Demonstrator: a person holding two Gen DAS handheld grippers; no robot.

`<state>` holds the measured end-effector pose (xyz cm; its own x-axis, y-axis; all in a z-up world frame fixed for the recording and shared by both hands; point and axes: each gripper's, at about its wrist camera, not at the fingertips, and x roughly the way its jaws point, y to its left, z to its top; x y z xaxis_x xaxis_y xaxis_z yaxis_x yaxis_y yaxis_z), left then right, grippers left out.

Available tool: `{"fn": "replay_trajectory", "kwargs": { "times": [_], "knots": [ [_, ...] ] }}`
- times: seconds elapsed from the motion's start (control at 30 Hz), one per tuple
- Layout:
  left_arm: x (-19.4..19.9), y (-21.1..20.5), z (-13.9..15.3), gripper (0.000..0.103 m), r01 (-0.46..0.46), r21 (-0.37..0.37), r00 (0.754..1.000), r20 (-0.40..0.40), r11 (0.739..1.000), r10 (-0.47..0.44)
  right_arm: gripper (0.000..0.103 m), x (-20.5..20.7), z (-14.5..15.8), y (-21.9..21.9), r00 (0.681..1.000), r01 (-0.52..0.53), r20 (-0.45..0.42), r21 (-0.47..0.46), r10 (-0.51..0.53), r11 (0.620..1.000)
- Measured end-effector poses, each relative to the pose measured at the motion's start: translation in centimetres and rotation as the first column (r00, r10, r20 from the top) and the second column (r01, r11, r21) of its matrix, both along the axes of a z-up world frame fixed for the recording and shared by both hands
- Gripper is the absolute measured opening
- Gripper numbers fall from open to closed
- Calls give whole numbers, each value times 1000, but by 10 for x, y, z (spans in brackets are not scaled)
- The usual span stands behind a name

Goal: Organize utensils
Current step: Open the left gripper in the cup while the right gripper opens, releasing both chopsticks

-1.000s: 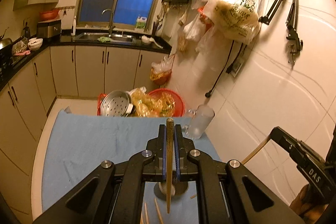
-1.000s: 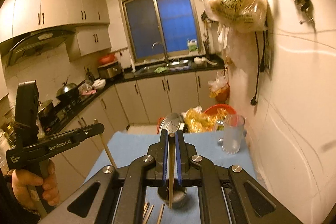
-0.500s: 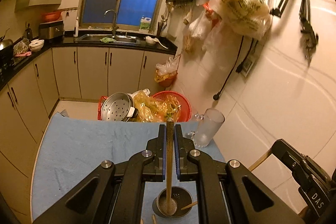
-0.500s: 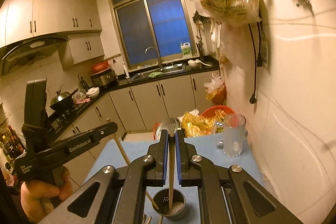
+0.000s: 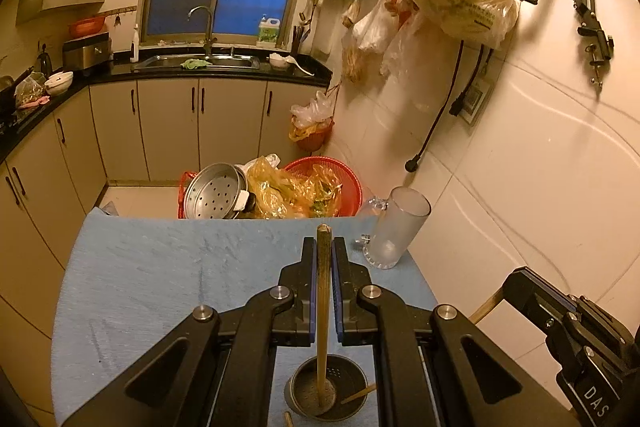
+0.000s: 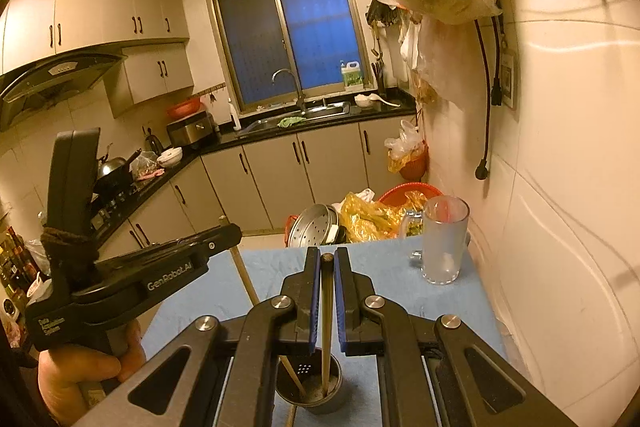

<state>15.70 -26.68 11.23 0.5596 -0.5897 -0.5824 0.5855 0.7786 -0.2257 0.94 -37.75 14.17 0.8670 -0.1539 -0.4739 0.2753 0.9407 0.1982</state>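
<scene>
Each chopstick stands nearly upright with its lower end inside the small metal cup (image 5: 326, 393) at the near edge of the blue-covered table (image 5: 160, 275). The left tongs (image 5: 324, 291) are clamped on one chopstick (image 5: 323, 307); the right tongs (image 6: 327, 301) are clamped on the other chopstick (image 6: 327, 315). The step in hand looks like dropping both sticks into the cup; the next move calls for parting each pair of tongs so the sticks fall in, then fetching the loose ones.

The left view shows a loose stick (image 5: 288, 418) lying on the cloth beside the cup, and the right tongs only as a black body at the right edge. The right view shows the person's hand (image 6: 84, 367) gripping the left tool, and both sticks' tips down in the cup. A frosted glass mug (image 6: 444, 239) stands far right.
</scene>
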Motion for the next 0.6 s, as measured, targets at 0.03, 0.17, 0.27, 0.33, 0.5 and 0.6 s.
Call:
{"fn": "replay_trajectory", "kwargs": {
  "times": [0.03,0.17,0.27,0.33,0.5,0.6],
  "knots": [
    [1,-2,-2,7,1,5,1000,-2,1000,-1,8,1,-2,-1,1000,-1,-5,0,1,1000],
    [3,-7,-8,7,7,22,1000,-7,1000,-7,8,5,-9,-4,1000,-6,-24,4,6,1000],
    [4,-10,-14,7,12,35,1000,-12,999,-11,8,9,-17,-6,999,-6,-44,10,7,1000],
    [4,-12,-19,7,17,46,1000,-17,999,-16,8,11,-22,-7,998,-5,-57,16,6,1000],
    [6,-15,-35,7,34,74,998,-47,997,-31,8,17,-38,-11,995,-3,-99,35,6,999],
    [8,-13,-45,7,34,90,997,-69,995,-28,8,19,-48,-13,993,-3,-122,48,9,999]
  ]
}}
